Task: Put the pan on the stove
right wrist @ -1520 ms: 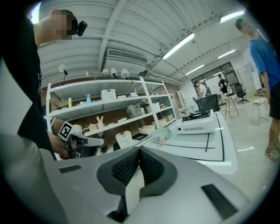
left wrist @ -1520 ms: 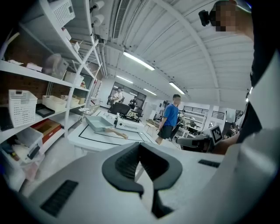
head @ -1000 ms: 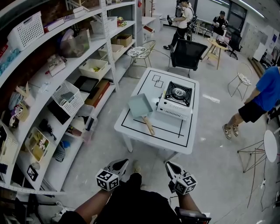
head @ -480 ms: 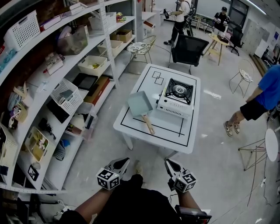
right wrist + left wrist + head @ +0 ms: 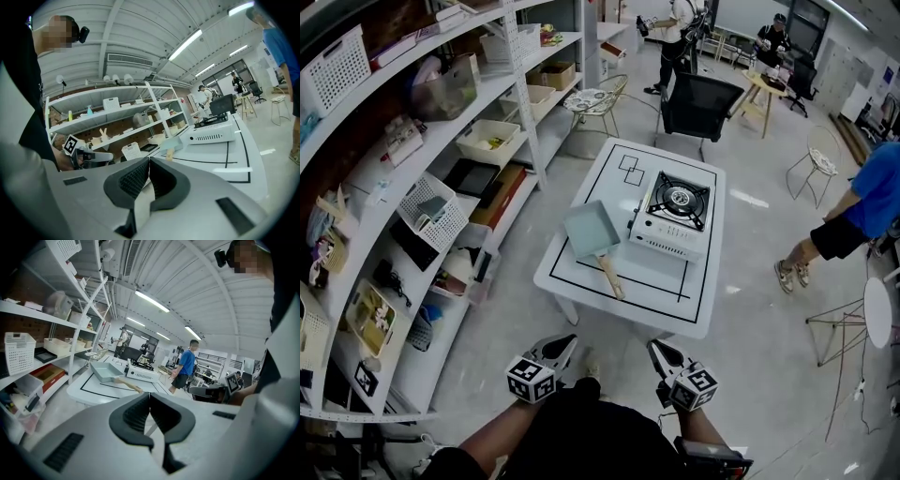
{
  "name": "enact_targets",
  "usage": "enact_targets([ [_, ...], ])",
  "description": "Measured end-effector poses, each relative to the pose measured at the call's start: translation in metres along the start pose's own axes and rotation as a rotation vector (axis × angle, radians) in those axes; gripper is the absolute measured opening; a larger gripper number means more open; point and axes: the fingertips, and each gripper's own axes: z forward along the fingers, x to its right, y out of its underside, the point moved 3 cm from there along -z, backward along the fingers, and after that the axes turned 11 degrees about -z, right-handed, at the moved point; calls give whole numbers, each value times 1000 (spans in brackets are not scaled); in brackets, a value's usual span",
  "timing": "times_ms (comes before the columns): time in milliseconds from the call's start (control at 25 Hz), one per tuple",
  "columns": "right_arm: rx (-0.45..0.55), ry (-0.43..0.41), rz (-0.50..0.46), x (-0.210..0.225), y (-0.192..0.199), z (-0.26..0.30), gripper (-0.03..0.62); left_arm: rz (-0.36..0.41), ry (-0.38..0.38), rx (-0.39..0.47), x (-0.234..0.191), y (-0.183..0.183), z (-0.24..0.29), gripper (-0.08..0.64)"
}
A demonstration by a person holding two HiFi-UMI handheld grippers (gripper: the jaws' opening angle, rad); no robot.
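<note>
The left tool (image 5: 565,342) and the right tool (image 5: 657,348) both have their jaws pressed together, gripping nothing. Well ahead of them the pan (image 5: 589,230) sits on the table (image 5: 670,309), just left of the stove (image 5: 671,214), with its handle pointing back toward the tools.

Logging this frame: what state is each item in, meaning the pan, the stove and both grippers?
stove: on the table, burner bare, nothing on it.
pan: upright on the table beside the stove, empty, not held.
left gripper: jaws together, nothing between them, short of the table.
right gripper: jaws together, nothing between them, short of the table.
</note>
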Motion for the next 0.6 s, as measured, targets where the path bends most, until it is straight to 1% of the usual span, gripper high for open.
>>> enact_targets([
  [240, -27, -4, 0, 17, -4, 15, 26, -7, 2, -13, -11, -12, 21, 9],
  [600, -50, 4, -1, 45, -18, 44, 27, 17, 14, -47, -29, -32, 58, 9],
])
